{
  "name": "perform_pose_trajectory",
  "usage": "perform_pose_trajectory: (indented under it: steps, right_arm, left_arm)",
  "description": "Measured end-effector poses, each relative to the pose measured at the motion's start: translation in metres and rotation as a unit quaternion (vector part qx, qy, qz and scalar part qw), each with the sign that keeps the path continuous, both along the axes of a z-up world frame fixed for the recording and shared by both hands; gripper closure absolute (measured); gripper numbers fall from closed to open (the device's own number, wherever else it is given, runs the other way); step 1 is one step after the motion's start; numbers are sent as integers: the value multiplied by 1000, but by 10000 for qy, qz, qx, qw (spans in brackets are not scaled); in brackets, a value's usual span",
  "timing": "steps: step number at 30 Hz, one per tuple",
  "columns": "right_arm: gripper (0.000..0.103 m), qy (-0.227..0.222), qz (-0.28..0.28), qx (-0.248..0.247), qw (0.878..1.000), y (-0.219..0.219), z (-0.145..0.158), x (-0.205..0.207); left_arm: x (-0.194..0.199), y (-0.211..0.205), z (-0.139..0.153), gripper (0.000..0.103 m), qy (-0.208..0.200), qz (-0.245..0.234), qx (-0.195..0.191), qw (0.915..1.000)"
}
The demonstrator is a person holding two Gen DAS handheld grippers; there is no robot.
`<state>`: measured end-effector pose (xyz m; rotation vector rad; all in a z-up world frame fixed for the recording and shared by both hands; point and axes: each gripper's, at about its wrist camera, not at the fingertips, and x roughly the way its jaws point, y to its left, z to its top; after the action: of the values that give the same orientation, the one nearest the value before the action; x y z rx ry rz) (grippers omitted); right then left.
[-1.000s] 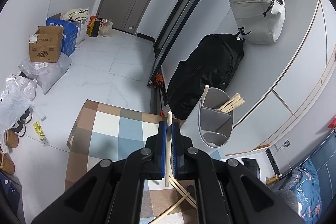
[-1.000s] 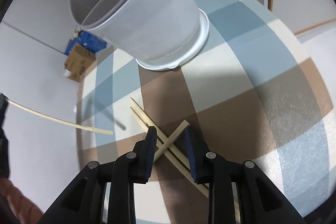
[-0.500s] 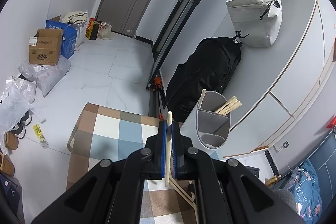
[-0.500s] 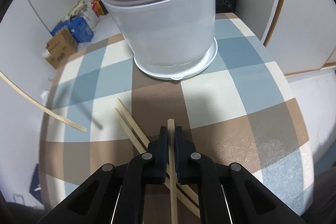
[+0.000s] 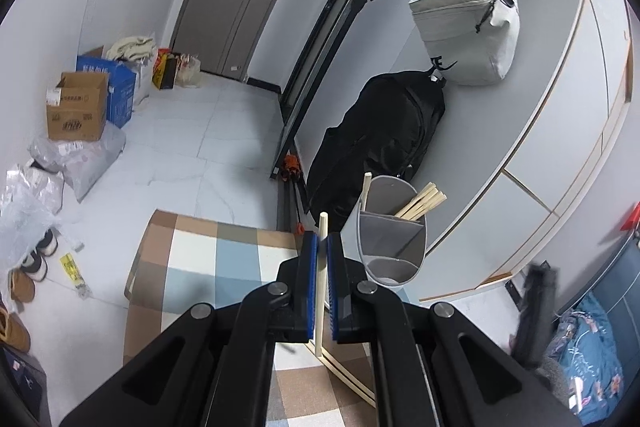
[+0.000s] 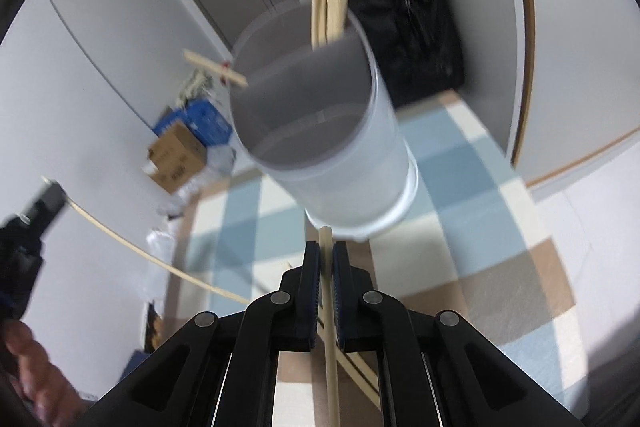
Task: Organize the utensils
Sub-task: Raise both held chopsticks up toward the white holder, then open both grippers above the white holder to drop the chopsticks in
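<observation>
My left gripper [image 5: 322, 247] is shut on a wooden chopstick [image 5: 321, 279], held above the checked table [image 5: 200, 267], left of the white divided utensil holder [image 5: 390, 247]. The holder has several chopsticks [image 5: 420, 203] standing in it. My right gripper [image 6: 326, 255] is shut on another chopstick [image 6: 330, 327], lifted in front of the holder [image 6: 320, 131]. Two loose chopsticks [image 5: 348, 375] lie on the table under the grippers. The left gripper and its chopstick [image 6: 140, 251] show at the left of the right wrist view.
A black bag [image 5: 380, 143] and a grey bag [image 5: 468, 35] hang by the wall behind the table. Cardboard boxes [image 5: 76, 111] and plastic bags [image 5: 60, 163] sit on the floor at the left. White cabinets [image 5: 560, 127] stand at the right.
My right gripper closed on a chopstick on the table and has lifted it toward the holder. My left gripper has risen slightly, still holding its chopstick.
</observation>
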<state>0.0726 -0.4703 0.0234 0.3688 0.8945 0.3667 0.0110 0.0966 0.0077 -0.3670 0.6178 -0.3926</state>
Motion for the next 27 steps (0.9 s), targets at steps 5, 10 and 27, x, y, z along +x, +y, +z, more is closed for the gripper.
perform_pose_trajectory:
  steps: [5,10,27]
  right_arm:
    - [97,-873,-35,274,9958,-16,26,-2]
    - [97,-1529,83,222,9880,-13,43,8]
    - [97,-3330,553,740,9384,-27,149,53]
  left_arm:
    - [0,-7,5,102,-20,-83,-8,10000]
    - [-2,-19,17,102,-44,-203,67,9998]
    - [21,-57,112,102,-554,-486,369,9966]
